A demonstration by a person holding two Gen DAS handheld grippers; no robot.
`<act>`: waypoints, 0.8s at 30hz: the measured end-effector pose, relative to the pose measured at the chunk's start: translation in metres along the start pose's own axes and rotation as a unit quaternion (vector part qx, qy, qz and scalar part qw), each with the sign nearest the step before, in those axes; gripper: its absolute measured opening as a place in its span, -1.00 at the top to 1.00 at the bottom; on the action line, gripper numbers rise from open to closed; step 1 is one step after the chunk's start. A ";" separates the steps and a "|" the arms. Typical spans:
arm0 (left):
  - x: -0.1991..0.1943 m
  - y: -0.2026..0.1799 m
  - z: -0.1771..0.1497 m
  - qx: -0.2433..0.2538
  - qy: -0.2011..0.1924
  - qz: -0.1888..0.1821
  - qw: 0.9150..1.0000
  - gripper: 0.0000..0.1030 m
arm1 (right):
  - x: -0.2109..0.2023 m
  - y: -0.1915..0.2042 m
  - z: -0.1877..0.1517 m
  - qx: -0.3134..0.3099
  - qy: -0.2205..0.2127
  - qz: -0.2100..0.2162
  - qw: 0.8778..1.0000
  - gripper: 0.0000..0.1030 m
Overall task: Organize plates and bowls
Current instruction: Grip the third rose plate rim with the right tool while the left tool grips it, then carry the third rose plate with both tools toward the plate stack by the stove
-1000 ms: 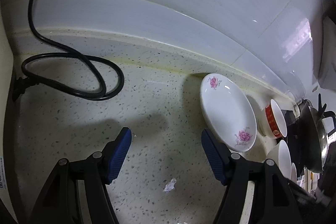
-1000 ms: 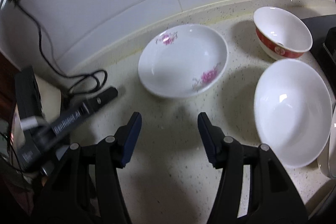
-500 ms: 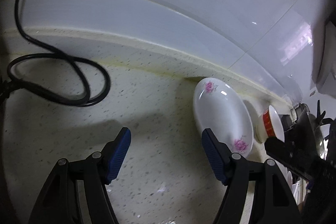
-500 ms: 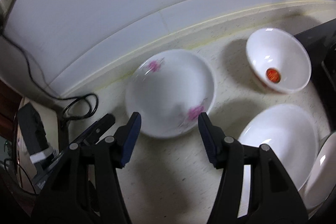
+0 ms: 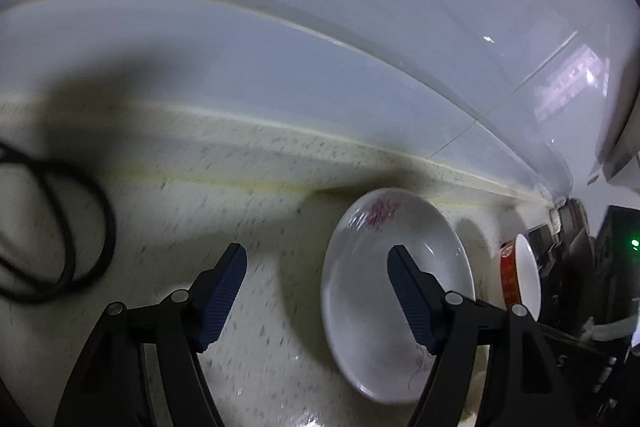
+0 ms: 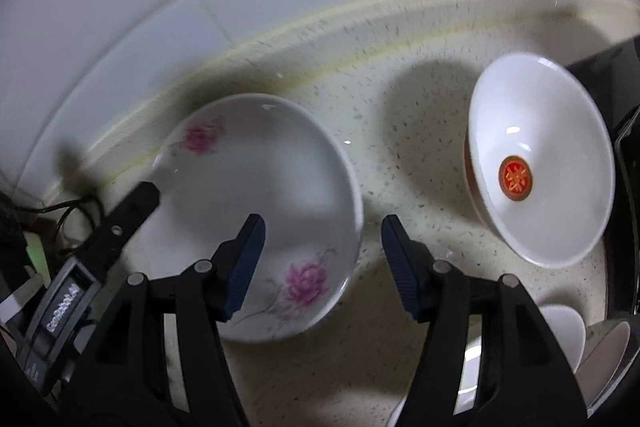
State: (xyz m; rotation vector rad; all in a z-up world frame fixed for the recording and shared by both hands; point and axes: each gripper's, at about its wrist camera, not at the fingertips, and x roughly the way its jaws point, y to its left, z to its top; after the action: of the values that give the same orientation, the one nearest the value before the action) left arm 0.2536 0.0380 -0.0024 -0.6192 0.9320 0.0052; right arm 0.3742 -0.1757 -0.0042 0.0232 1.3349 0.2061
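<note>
Right tool [image 6: 322, 243], steeply down, straddles plate [image 6: 256, 195] rim.

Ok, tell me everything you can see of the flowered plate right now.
The flowered plate is a shallow, glossy white dish, ceramic by its look, with two pink flower prints on opposite sides of its inner rim. It looks empty and whole, and it sits upright on the speckled counter close to the back wall. The right gripper is open with the plate's right rim between its fingers; the left gripper is open astride the opposite rim. No contact is visible.
</note>
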 end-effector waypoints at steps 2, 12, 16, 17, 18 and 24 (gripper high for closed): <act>0.005 -0.005 0.003 0.014 0.002 0.001 1.000 -0.16 | 0.008 -0.001 0.004 -0.002 0.015 0.009 1.000 -0.24; 0.015 -0.008 -0.003 0.065 0.031 -0.007 0.997 0.75 | 0.007 0.000 0.008 -0.017 0.001 0.019 1.000 0.47; 0.006 0.012 0.000 0.040 0.025 -0.013 0.999 0.77 | 0.001 0.005 0.003 -0.030 -0.008 0.045 0.999 0.58; 0.001 0.014 -0.001 0.035 0.020 -0.014 0.999 0.77 | 0.001 0.009 0.001 -0.031 -0.010 0.051 0.998 0.58; -0.003 0.015 0.002 0.029 0.014 -0.016 0.999 0.77 | -0.001 0.011 -0.001 -0.028 -0.012 0.058 0.998 0.58; -0.034 0.015 0.000 0.035 -0.019 -0.012 0.999 0.77 | -0.017 0.016 -0.020 -0.008 -0.034 0.094 0.995 0.59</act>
State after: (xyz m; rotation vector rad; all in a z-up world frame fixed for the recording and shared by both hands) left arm 0.2291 0.0590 0.0154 -0.5638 0.8842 -0.0377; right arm 0.3492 -0.1651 0.0096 0.1427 1.2625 0.3726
